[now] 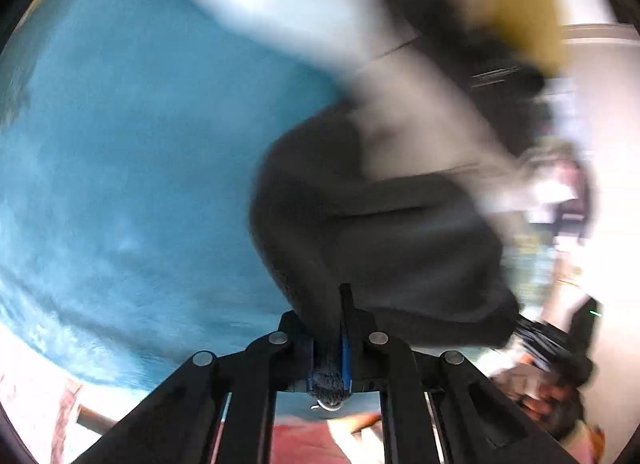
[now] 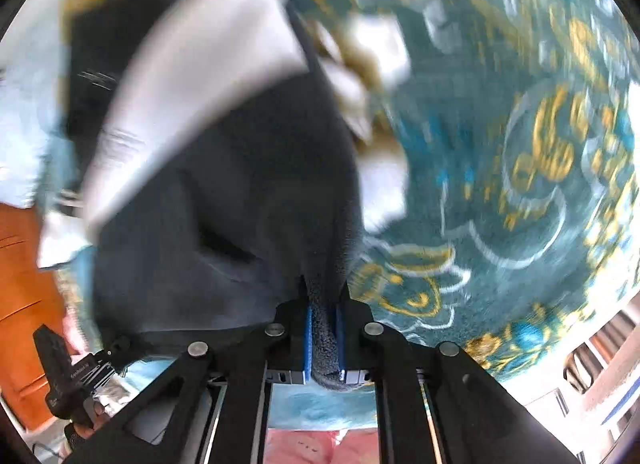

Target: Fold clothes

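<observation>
Dark grey garment held up over teal patterned bedspread; left claw and right claw each clenched on its edge.

Left gripper, right gripper clamped.

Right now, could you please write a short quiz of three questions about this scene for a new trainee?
1. True or false: the left gripper is shut on the dark grey garment.
2. What does the right gripper hold? A) a yellow cloth B) the dark grey garment C) nothing
3. Fill in: the surface beneath the garment is a ____ blanket with a gold pattern.

Key: 1 true; 2 B; 3 teal. Both frames are motion-blurred, so finer detail cannot be judged.
</observation>
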`<state>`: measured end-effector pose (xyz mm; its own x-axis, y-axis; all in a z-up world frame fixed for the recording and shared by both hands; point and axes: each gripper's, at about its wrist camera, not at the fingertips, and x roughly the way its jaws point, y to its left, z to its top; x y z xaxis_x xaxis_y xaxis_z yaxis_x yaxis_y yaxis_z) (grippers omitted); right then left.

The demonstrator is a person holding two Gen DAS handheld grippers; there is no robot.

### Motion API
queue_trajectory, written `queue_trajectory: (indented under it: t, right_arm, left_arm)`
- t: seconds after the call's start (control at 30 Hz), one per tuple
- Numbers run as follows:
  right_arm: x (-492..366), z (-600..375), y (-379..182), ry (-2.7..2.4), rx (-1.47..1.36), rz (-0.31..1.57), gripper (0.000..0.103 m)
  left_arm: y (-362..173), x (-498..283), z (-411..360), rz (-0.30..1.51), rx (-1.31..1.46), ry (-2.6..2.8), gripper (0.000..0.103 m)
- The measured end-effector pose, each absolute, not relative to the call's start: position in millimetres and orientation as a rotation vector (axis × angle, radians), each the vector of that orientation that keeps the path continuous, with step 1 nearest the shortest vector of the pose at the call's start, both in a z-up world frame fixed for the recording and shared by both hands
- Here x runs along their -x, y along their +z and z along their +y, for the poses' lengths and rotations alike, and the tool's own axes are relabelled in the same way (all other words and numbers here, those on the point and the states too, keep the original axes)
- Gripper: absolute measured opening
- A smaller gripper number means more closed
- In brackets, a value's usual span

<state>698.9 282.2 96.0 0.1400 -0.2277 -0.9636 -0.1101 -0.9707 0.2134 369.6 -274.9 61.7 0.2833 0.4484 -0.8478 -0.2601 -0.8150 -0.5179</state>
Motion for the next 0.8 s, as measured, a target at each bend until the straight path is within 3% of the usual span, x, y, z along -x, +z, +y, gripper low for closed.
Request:
queue_trajectory:
  t: [0.1, 0.2, 0.33, 0.4, 0.53, 0.63, 0.7, 0.8]
  right_arm:
    - [-686, 281, 175, -2.104, -2.064, -0.330, 0.008]
    - [-691, 293, 226, -2.240, -1.915, -0.228, 0.008]
    - [-713, 330, 151, -2.146, -2.231, -0.073, 0.008]
    - [-721, 338, 114, -2.079, -2.362, -0.063, 0.008]
    - [-724, 330, 108, -2.093, -2.387, -0.044, 0.009]
    - [-721, 321, 135, -2.148, -2.329, 0.018, 0.016]
    - [-716, 320, 165, -2.217, -2.270, -0.026, 0.024]
    - [-710, 310, 209, -2.311, -2.178, -0.120, 0.034]
  left_arm:
    - [133, -367, -280, -0.250, 1.784, 1.542, 0.010]
    - [139, -385, -295, -0.201, 1.773, 1.541, 0.010]
    - [37, -417, -327, -0.115, 2.114, 1.495, 0.010]
    - [1, -422, -340, -0.205, 2.252, 1.459, 0.010]
    - [13, -408, -371, -0.326, 2.249, 1.482, 0.013]
    - [38, -388, -399, -0.415, 2.193, 1.496, 0.028]
    - [54, -374, -418, -0.474, 2.155, 1.503, 0.047]
    - [65, -326, -448, -0.657, 2.093, 1.643, 0.056]
